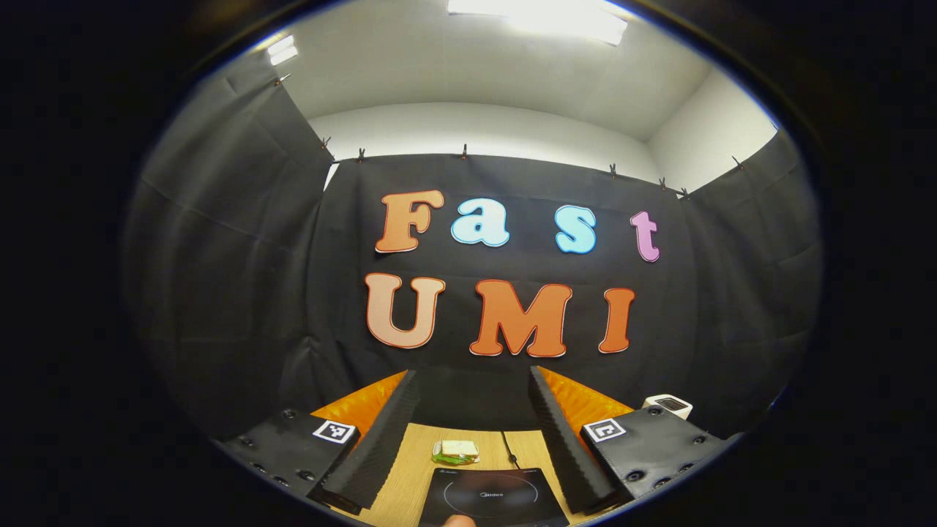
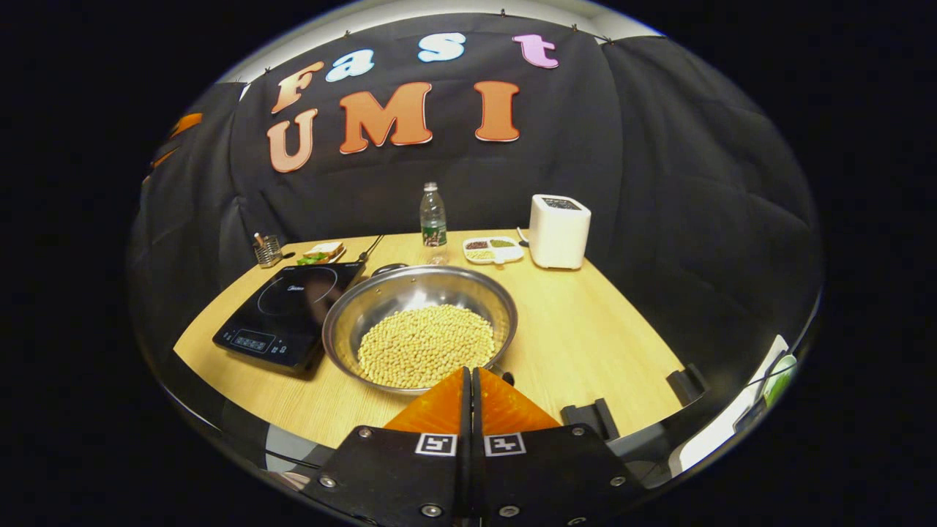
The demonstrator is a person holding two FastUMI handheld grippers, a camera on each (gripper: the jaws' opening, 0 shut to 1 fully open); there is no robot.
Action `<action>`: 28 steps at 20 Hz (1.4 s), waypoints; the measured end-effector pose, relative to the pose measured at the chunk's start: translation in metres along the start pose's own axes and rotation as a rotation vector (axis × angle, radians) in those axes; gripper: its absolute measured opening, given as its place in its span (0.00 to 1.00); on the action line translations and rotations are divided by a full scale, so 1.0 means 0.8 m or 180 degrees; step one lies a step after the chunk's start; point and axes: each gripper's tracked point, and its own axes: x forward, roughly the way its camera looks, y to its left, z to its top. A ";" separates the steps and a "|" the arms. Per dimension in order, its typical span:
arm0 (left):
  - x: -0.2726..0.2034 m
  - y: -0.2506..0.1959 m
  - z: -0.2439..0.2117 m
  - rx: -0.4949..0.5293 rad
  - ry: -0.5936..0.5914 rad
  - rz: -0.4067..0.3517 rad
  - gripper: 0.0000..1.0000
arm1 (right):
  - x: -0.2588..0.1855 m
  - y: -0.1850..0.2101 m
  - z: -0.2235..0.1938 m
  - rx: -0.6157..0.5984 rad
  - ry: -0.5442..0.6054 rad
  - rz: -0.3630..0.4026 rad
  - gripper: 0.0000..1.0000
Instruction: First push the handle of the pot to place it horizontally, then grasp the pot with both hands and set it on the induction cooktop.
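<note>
A steel pot (image 2: 495, 298) filled with pale beans stands mid-table in the right gripper view, its left rim right beside the black induction cooktop (image 2: 289, 311). My right gripper (image 2: 469, 372) is shut with nothing between its orange fingers, its tips at the pot's near rim. A small black handle part (image 2: 507, 378) pokes out just right of the tips. In the left gripper view my left gripper (image 1: 472, 373) is open, held high and aimed at the back wall, with the cooktop (image 1: 494, 498) low between its fingers.
Along the table's back stand a water bottle (image 2: 432, 219), a white appliance (image 2: 559, 230), a divided dish (image 2: 493, 250), a sandwich plate (image 2: 320, 254) and a utensil holder (image 2: 269, 250). Black stands (image 2: 596, 417) sit at the near right edge. The sandwich plate (image 1: 455, 451) lies behind the cooktop.
</note>
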 end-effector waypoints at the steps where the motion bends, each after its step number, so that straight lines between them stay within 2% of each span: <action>1: 0.000 0.000 -0.002 -0.0004 0.0010 0.0005 0.97 | 0.002 0.006 -0.005 -0.0004 0.0037 0.0033 0.00; 13: 0.008 -0.012 -0.019 0.0113 0.0027 -0.0019 0.97 | 0.036 0.042 -0.060 0.0043 0.0365 0.0346 0.00; 17: 0.001 -0.023 -0.033 -0.0109 0.0091 -0.0073 0.99 | 0.057 0.034 -0.080 0.0003 0.0484 0.0291 0.00; 19: -0.003 -0.028 -0.046 -0.0199 0.0184 -0.0121 0.99 | 0.065 0.031 -0.093 0.0114 0.0612 0.0296 0.00; 21: -0.001 -0.028 -0.042 -0.0151 0.0163 -0.0127 0.97 | 0.069 0.028 -0.099 0.0246 0.0699 0.0293 0.00; 23: 0.001 -0.028 -0.033 -0.0062 0.0071 -0.0099 0.99 | 0.072 0.015 -0.097 0.0316 0.0686 0.0215 0.00; 28: 0.000 -0.047 -0.011 -0.0018 -0.0111 -0.0177 0.98 | 0.069 0.011 -0.075 0.0647 0.0565 0.0259 0.00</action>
